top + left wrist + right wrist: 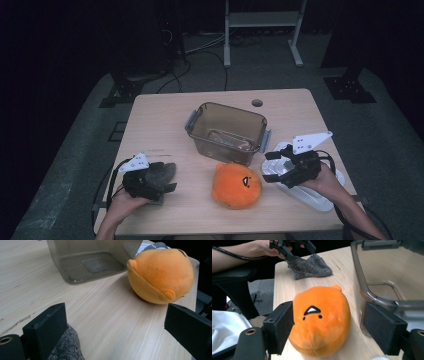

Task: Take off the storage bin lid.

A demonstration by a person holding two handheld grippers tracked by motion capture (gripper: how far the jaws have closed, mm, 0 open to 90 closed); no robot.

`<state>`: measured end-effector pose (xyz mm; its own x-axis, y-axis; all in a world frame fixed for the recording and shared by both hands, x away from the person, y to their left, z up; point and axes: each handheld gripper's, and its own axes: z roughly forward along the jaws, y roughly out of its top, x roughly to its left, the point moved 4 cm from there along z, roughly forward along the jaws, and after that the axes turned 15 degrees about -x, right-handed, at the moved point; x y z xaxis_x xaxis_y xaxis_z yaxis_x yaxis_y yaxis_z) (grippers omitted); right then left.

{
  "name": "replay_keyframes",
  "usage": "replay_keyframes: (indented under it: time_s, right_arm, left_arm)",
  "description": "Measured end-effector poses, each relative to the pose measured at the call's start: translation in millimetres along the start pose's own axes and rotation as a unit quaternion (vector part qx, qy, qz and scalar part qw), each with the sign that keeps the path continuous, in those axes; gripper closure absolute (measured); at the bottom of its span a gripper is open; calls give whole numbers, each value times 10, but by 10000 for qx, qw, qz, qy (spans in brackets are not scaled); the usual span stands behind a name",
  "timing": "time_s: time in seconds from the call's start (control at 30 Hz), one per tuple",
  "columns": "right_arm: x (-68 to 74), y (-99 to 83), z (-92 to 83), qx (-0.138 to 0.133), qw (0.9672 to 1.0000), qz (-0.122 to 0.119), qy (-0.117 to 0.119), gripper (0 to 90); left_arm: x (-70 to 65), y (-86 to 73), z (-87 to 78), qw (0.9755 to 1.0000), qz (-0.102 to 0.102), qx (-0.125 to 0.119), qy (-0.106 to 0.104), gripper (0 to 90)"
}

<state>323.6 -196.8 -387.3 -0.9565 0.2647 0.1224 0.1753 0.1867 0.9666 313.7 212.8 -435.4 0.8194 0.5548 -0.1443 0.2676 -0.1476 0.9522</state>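
At the near edge of the desk (pixel 160 107), at about six o'clock in the high view, lies the orange plush toy (pixel 236 185), resting on its side just in front of the clear brown bin (pixel 227 131). The right gripper (pixel 270 165) sits at the toy's three o'clock, its fingers spread wide and holding nothing; in the right gripper view the toy lies between them, touching neither that I can tell. The left gripper (pixel 167 179) is at the toy's nine o'clock, well apart from it, fingers likewise released, resting over the grey cloth (pixel 161 172). A white lid (pixel 315 197) lies under the right hand, at the desk's four o'clock.
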Motion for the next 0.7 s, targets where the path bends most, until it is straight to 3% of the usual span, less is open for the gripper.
replay_keyframes:
  time_s: [0.37,0.7]
  right_arm:
    - [57,48,242,91,9997,-81,224,234]
    - [120,62,399,249,9990,-230,284,234]
  left_arm:
    - [0,10,-6,10000,-8,-30,20,28]
    - [4,17,-14,10000,10,-43,36,26]
